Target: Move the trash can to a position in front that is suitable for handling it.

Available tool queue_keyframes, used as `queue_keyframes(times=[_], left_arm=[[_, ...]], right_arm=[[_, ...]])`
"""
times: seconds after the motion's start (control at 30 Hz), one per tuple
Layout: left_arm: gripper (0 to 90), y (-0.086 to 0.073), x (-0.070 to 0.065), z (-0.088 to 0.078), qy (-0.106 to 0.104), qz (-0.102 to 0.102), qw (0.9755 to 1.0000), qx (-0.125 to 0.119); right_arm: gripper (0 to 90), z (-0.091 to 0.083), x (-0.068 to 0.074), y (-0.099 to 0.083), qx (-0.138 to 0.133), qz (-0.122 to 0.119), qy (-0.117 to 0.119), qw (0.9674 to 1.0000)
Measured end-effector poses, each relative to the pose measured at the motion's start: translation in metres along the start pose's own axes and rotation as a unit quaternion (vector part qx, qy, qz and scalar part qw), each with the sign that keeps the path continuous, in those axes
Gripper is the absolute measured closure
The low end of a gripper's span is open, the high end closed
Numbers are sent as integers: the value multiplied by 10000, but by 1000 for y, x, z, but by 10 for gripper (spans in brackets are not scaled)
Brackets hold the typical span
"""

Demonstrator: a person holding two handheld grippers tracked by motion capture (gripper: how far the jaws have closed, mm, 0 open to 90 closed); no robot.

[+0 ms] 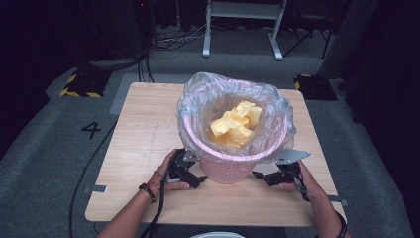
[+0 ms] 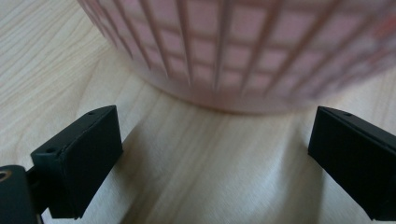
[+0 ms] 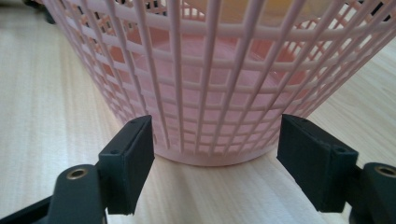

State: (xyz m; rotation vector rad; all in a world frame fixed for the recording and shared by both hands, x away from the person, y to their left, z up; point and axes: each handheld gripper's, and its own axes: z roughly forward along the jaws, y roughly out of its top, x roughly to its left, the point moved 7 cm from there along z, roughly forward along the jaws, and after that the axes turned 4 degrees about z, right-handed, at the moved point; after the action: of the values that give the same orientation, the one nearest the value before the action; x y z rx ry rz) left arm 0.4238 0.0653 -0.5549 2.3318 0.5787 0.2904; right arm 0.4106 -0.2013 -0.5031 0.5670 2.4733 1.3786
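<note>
A pink lattice basket lined with a clear plastic bag stands mid-table, with crumpled yellow paper inside. My left gripper lies low on the table at the basket's front-left foot. In the left gripper view its jaws are wide apart and empty, with the basket's base a short way ahead. My right gripper sits at the front-right foot. Its jaws are open, and the basket wall fills the space just beyond the tips, which do not press on it.
The wooden table has bare board left of and in front of the basket. The bag's rim spills over the basket's sides. On the grey floor beyond are a white frame, cables, and yellow-black striped blocks.
</note>
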Motion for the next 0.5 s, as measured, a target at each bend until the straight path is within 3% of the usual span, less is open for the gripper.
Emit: queue_keyframes(times=[0.07,0.13,0.3,0.5], left_arm=[[2,1,2,2,-19,-12,10000,-9],[2,2,4,3,-11,-24,10000,0],[1,5,13,6,81,-107,9999,4],[7,4,21,4,149,-108,9998,47]], right_arm=[[263,1,9,-1,34,73,137,9999],[263,2,9,0,44,-39,-30,10000],[263,1,11,0,-30,99,20,9999],[264,1,17,1,-66,-46,78,9999]])
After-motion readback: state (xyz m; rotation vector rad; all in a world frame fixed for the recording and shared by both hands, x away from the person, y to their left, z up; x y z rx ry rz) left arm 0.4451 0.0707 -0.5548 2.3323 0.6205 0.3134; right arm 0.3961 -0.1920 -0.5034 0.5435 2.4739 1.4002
